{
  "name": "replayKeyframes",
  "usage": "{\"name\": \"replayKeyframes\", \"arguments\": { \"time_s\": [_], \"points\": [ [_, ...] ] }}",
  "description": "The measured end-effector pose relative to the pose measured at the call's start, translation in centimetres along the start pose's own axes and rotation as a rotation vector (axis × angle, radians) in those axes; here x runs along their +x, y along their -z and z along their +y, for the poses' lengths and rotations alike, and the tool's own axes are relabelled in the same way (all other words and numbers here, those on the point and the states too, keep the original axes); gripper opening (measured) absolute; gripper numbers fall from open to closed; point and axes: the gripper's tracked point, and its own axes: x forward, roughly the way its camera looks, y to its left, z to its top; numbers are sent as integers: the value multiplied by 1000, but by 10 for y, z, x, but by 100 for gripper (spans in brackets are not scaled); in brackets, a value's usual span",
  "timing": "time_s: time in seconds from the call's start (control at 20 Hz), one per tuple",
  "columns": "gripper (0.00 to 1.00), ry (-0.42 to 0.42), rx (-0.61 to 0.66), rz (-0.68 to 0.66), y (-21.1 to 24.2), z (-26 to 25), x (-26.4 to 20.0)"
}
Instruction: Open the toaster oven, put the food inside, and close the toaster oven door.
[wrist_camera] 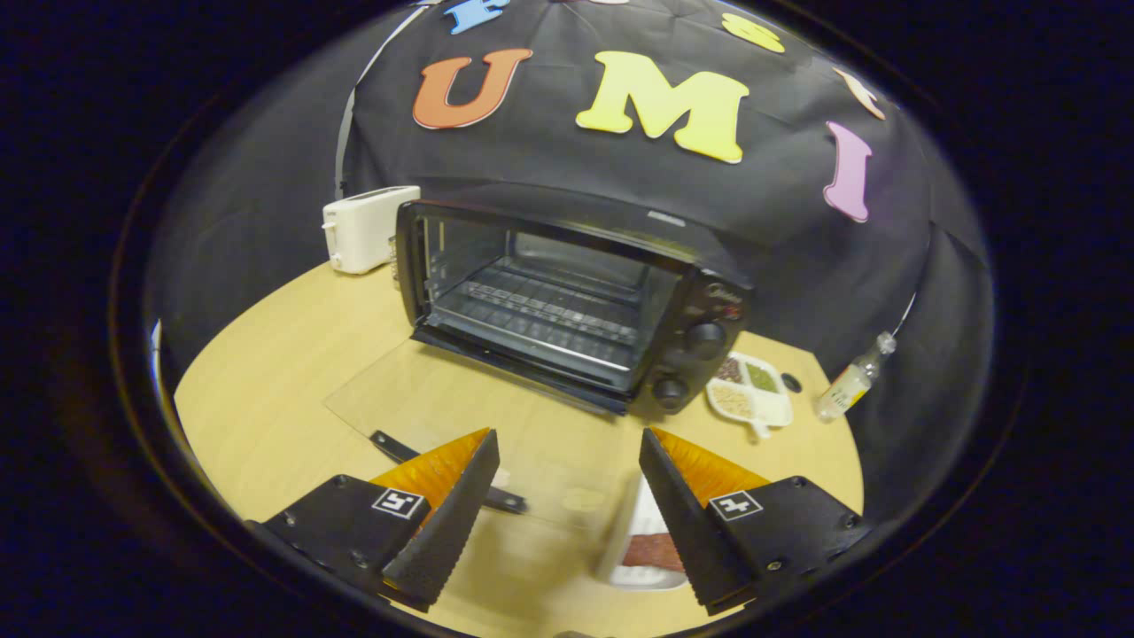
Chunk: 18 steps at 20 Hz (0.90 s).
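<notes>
Toaster oven [567, 306] sits mid-worktop with its glass door [461, 416] dropped flat toward the hand-held gripper [569, 483], rack bare inside. The food, a reddish slab on a white dish [642, 554], lies just in front of the door, beside one finger. Gripper's spread wide, holding nothing. White toaster [368, 228] behind the oven, divided tray [751, 390] and small bottle [852, 381] off its knob side. Pale wood worktop [266, 399].
</notes>
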Motion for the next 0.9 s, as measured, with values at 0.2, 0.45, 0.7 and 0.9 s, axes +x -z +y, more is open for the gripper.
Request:
{"name": "replayKeyframes", "arguments": {
  "time_s": [0.2,0.45,0.7,0.9],
  "points": [
    [100,36,43,13,15,-80,-18],
    [100,-22,121,79,54,-128,-21],
    [97,-179,182,150,88,-123,-14],
    [79,-280,279,230,109,-109,-12]
  ]
}}
